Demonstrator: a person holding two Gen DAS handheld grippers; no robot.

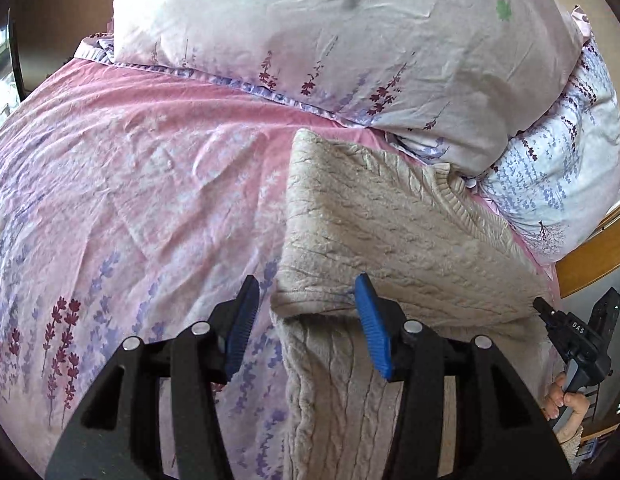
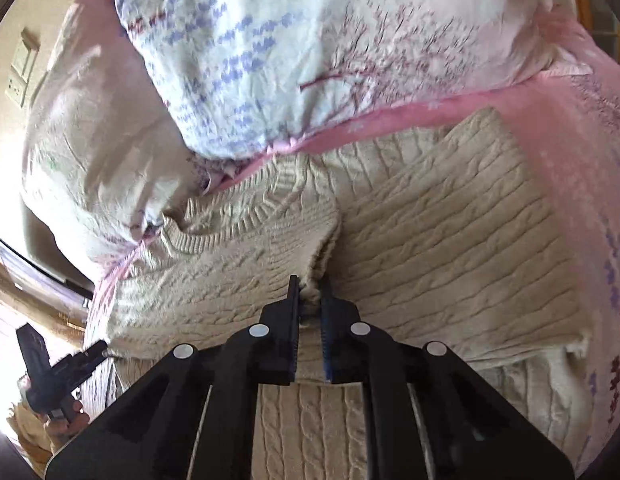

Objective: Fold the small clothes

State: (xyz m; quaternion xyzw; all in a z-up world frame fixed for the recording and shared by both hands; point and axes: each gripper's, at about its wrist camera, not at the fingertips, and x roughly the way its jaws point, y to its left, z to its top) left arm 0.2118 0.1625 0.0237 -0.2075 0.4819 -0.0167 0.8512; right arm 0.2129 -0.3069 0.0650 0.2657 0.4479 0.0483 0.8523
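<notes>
A cream cable-knit sweater lies partly folded on the pink floral bedsheet. My left gripper is open, its blue pads straddling the folded sweater's near left corner without holding it. In the right wrist view the sweater fills the middle. My right gripper is shut on a bunched fold of the sweater, lifting a flap whose ribbed collar shows to the left.
Floral pillows are piled at the bed's far side, touching the sweater's collar end; they show in the right view. A wooden bed frame runs at the right. The other hand-held gripper appears at the edge.
</notes>
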